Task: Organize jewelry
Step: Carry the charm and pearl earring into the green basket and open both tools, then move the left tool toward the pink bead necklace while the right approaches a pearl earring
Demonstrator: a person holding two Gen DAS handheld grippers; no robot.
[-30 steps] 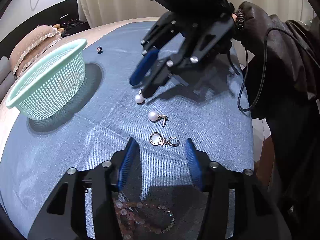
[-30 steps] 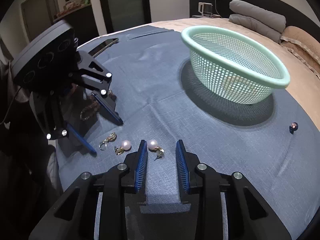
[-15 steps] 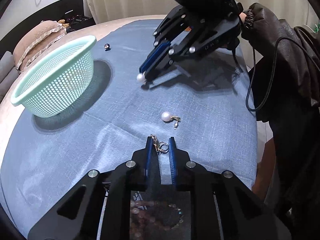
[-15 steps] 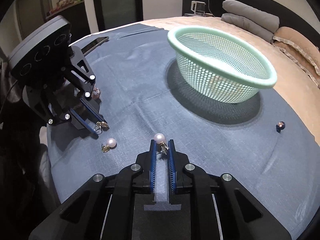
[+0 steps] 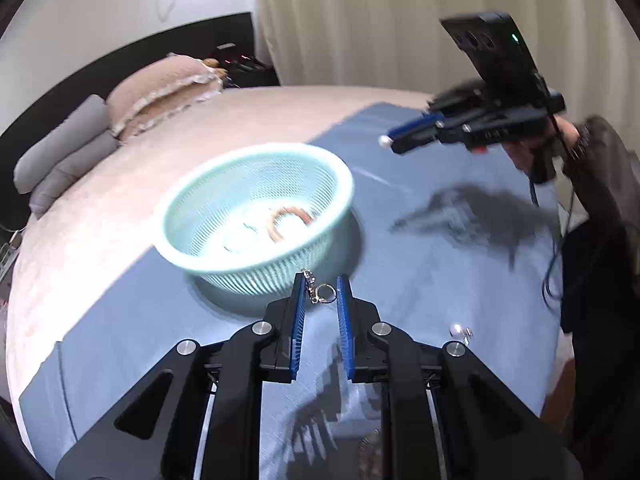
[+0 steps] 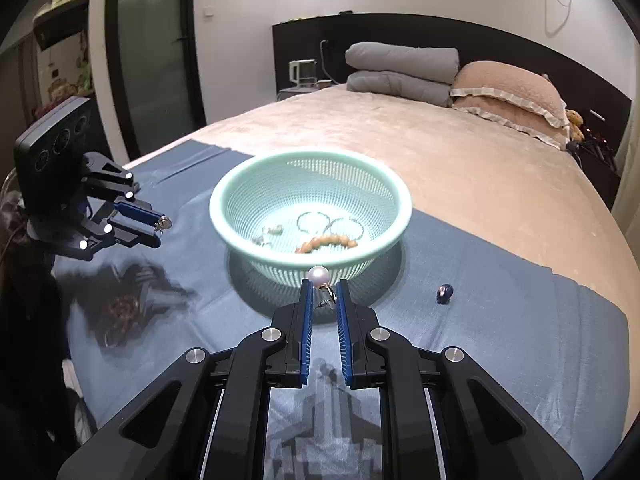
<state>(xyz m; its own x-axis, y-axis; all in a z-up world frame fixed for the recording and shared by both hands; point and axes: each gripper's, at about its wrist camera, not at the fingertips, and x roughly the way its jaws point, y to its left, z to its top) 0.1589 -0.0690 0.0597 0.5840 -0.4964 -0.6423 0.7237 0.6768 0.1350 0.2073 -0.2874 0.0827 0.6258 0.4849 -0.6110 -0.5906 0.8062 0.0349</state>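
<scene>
Lighting's plain indoor overhead, pretty even and bright across the bed (image 6: 460,160). Hard dark shadows sit on the blue cloth (image 6: 520,320) right under both claws and under the basket (image 6: 310,168), so the source is above. Right wrist view is crisp, only mild softness on the basket rim. Left wrist view is smeared with motion blur: the basket, the right claw (image 5: 394,142) at far right and its shadow all streak. Both views have heavy fisheye bending, with black vignette in the corners. Small glints on the claw bolts, no real glare.
</scene>
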